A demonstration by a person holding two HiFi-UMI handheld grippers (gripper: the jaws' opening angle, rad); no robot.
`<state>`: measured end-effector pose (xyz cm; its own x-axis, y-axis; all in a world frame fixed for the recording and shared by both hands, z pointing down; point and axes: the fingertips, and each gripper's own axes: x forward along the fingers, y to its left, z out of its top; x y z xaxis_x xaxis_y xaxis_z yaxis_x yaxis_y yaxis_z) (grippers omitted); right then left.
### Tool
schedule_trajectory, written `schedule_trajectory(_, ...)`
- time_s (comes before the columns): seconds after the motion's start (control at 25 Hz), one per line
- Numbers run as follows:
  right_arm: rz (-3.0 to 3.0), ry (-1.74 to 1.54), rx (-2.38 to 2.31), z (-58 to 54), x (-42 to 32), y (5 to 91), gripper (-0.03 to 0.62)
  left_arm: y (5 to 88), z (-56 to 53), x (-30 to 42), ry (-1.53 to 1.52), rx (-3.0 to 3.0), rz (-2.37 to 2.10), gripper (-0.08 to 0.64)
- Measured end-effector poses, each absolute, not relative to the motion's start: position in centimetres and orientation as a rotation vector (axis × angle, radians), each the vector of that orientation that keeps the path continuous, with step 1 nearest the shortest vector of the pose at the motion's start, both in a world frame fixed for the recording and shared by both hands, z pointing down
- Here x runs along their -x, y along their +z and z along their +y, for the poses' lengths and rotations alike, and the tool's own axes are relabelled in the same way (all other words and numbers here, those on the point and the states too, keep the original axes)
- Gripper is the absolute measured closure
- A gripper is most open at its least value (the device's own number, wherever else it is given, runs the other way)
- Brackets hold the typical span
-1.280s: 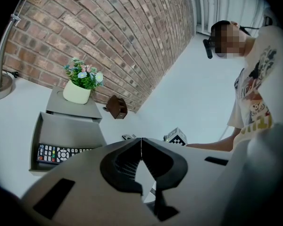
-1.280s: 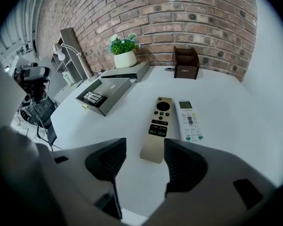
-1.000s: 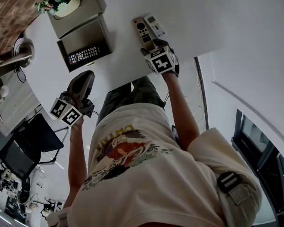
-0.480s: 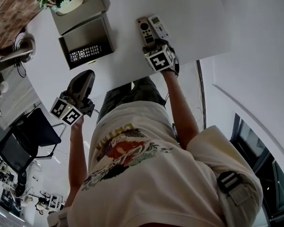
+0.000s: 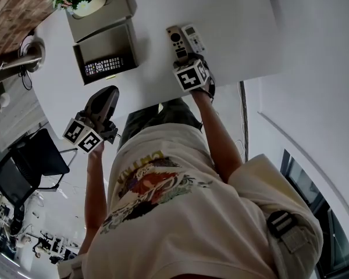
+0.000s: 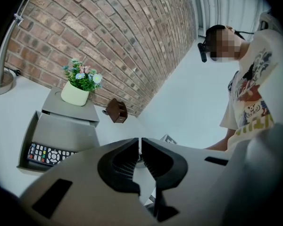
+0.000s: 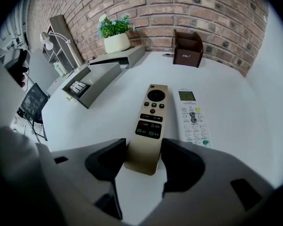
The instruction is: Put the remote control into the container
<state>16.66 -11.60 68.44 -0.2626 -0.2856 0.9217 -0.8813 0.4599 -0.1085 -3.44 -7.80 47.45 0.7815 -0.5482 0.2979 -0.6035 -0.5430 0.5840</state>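
A gold remote (image 7: 151,121) lies flat on the white table, with a white remote (image 7: 192,119) beside it on its right. My right gripper (image 7: 144,157) points steeply down and stands open, one jaw on each side of the gold remote's near end; the remote rests on the table. The grey open container (image 5: 131,42) sits to the left and holds a black remote (image 5: 102,66). My left gripper (image 5: 104,97) hovers off the table's near edge, shut and empty; in the left gripper view (image 6: 140,157) its jaws nearly meet.
A potted plant (image 7: 115,34) stands on a grey box behind the container (image 7: 96,81). A brown holder (image 7: 187,47) sits by the brick wall. A desk lamp (image 7: 47,39) is at the far left. The person's torso fills the lower head view.
My right gripper has sunk a little onto the near end of the gold remote. The left gripper has stayed where it was.
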Motion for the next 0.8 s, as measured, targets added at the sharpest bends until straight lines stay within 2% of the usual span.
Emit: schedule_trajectory(0.8,-1.937,0.96,-0.983,-13.1,-17.8,66.0,0.376,45.0,-7.1,0.5,0.043,-2.324,-0.93,0.554)
